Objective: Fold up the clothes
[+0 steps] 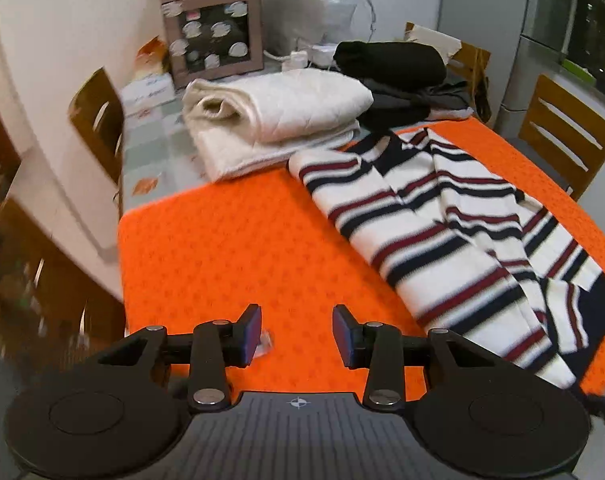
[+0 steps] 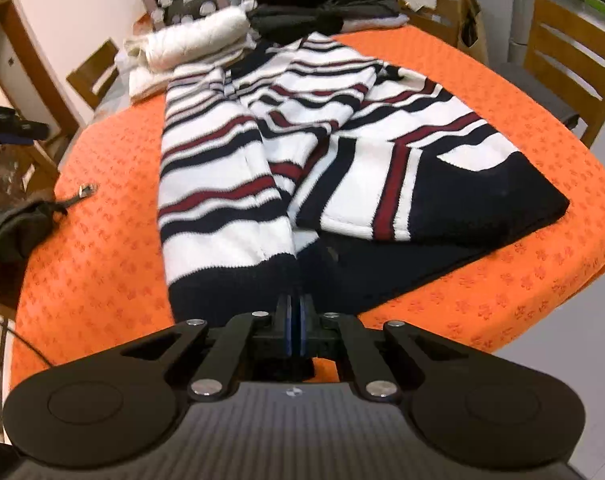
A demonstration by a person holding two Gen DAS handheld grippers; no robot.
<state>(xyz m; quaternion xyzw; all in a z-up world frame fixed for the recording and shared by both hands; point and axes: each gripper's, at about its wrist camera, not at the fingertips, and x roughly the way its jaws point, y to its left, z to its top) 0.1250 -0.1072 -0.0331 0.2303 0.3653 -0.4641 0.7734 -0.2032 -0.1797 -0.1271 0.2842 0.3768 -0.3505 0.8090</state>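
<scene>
Right gripper (image 2: 296,312) fingers clenched at the striped sweater (image 2: 262,152) hem (grip unclear); left gripper (image 1: 296,326) released.

The surface (image 1: 206,248) has an orange cloth (image 1: 230,220). On it lies the striped sweater (image 1: 442,220); a folded white blanket (image 1: 270,120) and dark folded clothes (image 1: 394,68) lie at the far end.

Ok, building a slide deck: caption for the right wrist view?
Right gripper shut at the dark hem of a striped sweater on an orange tablecloth.

Striped sweater (image 1: 442,216) cut off at the left-wrist view's right edge, hem motion-blurred; left margin smeared.
</scene>
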